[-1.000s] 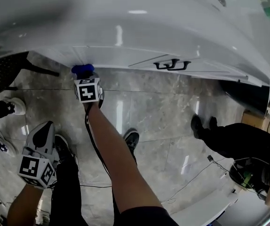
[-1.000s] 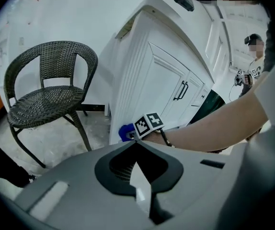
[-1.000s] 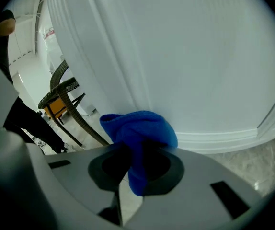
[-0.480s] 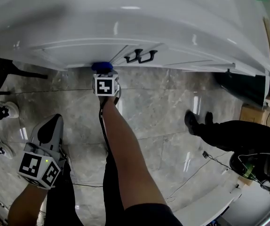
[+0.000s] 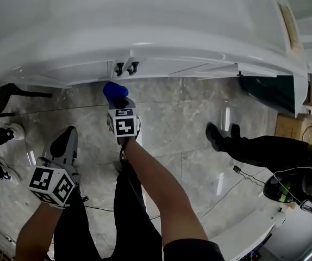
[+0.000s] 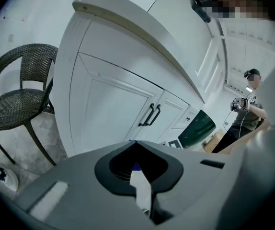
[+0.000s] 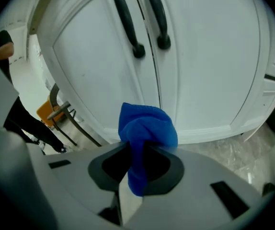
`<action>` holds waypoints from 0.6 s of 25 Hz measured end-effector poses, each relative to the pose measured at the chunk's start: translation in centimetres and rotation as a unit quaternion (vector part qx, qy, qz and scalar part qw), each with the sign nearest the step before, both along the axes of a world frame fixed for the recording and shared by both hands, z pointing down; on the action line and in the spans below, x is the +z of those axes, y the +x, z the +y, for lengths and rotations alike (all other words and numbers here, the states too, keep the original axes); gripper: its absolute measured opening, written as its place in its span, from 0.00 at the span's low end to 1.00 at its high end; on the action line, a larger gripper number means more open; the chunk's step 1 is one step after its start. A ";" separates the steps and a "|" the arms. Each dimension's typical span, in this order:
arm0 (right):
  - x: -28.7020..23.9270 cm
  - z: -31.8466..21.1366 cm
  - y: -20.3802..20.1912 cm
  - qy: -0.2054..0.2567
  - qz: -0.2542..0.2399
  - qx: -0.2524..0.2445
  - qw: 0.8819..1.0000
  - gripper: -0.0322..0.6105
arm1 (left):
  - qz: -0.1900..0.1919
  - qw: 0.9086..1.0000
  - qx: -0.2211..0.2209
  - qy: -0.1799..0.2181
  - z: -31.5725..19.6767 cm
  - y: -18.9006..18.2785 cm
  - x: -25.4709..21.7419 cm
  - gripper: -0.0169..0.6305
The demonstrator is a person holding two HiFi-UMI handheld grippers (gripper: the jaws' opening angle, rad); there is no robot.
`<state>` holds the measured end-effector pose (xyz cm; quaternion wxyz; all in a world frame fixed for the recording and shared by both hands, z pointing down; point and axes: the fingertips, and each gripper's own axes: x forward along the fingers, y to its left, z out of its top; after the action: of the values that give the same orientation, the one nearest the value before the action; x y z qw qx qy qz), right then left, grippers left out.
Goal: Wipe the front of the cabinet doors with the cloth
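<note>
1. The cabinet doors (image 7: 209,56) stand straight ahead of your right gripper (image 7: 137,163), 2 white panelled fronts meeting at a seam just above and beyond its tip. From your left gripper (image 6: 137,169) they lie ahead and well apart.
2. The marble floor (image 5: 172,124) lies under both grippers, and the base of the doors meets it just below the right gripper's tip.
3. A dark woven chair (image 6: 17,99) stands to the left of your left gripper, beside the end of the cabinet.
4. Your left gripper (image 5: 64,141) hangs low and back from the doors, its jaws together on nothing.
5. Your right gripper (image 5: 119,103) is clamped on the cloth (image 7: 147,128), its jaws pinching a fold.
6. The blue cloth (image 5: 114,90) bulges out past the right gripper's tip, near the lower part of the doors. Whether it touches them cannot be told. It looks soft, light and floppy, so I judge it will flatten against the panel under gentle pressure; a deep pinch on the bunched middle should stop it slipping out.
7. The 2 dark handles (image 7: 142,23) sit above the right gripper, either side of the seam.
</note>
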<state>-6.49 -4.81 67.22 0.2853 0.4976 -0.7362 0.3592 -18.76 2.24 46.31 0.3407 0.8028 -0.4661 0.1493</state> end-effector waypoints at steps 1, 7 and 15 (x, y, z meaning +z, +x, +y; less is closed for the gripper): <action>-1.7 0.4 -0.3 0.005 -0.013 -0.003 1.000 0.13 | -0.001 1.000 0.002 0.003 -0.1 0.2 -0.7 0.02; -15.8 6.5 -2.6 0.030 -0.084 -0.044 0.995 0.13 | -0.031 0.999 -0.039 0.012 0.6 -4.8 -6.8 0.02; -47.7 8.7 0.8 0.237 -0.066 0.000 0.969 0.13 | -0.119 0.958 0.068 0.253 0.7 -5.4 -32.0 0.03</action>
<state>-5.71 3.92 19.49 0.1101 0.5262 -0.8175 0.2065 -24.18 2.94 14.33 0.0575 0.8691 -0.4699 0.1436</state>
